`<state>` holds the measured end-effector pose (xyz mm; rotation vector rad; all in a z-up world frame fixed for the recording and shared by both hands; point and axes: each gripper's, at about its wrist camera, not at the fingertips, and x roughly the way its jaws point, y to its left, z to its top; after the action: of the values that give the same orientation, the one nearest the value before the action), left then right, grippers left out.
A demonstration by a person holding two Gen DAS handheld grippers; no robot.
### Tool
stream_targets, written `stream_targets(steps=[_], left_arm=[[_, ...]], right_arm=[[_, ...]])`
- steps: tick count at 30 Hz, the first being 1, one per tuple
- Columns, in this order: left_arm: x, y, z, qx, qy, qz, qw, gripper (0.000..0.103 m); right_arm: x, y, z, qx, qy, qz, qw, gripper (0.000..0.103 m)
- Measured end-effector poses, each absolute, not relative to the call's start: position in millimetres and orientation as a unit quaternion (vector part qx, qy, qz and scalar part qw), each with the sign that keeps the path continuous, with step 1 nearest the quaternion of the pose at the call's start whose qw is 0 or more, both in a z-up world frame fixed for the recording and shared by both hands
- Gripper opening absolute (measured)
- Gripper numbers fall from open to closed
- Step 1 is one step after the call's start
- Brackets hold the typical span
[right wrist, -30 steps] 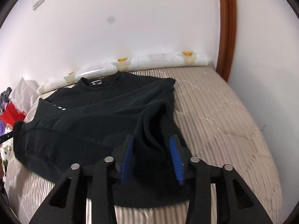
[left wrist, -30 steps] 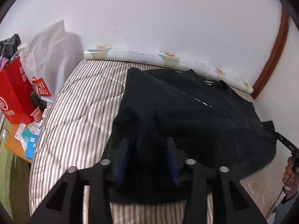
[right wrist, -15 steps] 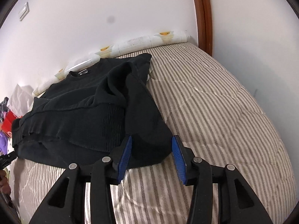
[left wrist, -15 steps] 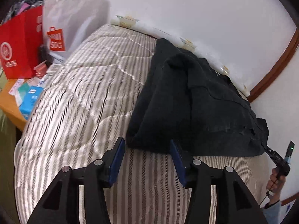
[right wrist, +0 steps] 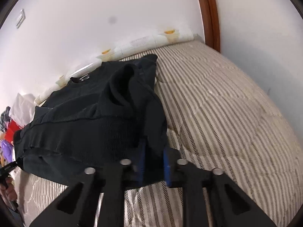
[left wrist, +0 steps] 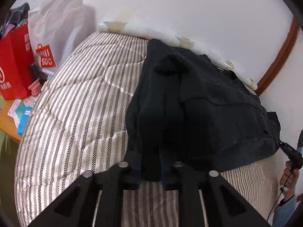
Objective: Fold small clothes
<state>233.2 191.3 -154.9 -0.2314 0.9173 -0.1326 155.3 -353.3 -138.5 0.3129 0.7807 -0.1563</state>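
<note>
A black sweater [left wrist: 208,104] lies partly folded on a striped bed [left wrist: 75,104], its sleeves turned in over the body. My left gripper [left wrist: 151,164] is at the sweater's near left corner, its jaws closing with a bunch of black fabric pinched between the blue pads. In the right wrist view the same sweater [right wrist: 90,113] spreads to the left, neckline towards the wall. My right gripper [right wrist: 153,158] is at its near right corner, jaws closing, blue pads pressing on a fold of the cloth.
Red and white shopping bags [left wrist: 17,60] and small boxes on a wooden table [left wrist: 11,124] stand left of the bed. A rolled printed sheet [right wrist: 132,47] lies along the white wall. A wooden door frame [right wrist: 210,13] rises at the bed's far right corner.
Both grippers held cloth, opened at the sweater's near edge half a second ago, and now have sunk and closed on its two near corners.
</note>
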Motion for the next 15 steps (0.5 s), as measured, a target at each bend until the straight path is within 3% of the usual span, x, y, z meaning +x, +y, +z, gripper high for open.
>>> stream_targets(steps=[15], left_arm=[[148,195,-138,-0.097,0.444,-0.071,0.888,0.009]], right_arm=[[76,-335,-117,0.155,0.368,-0.053,0.915,0.009]])
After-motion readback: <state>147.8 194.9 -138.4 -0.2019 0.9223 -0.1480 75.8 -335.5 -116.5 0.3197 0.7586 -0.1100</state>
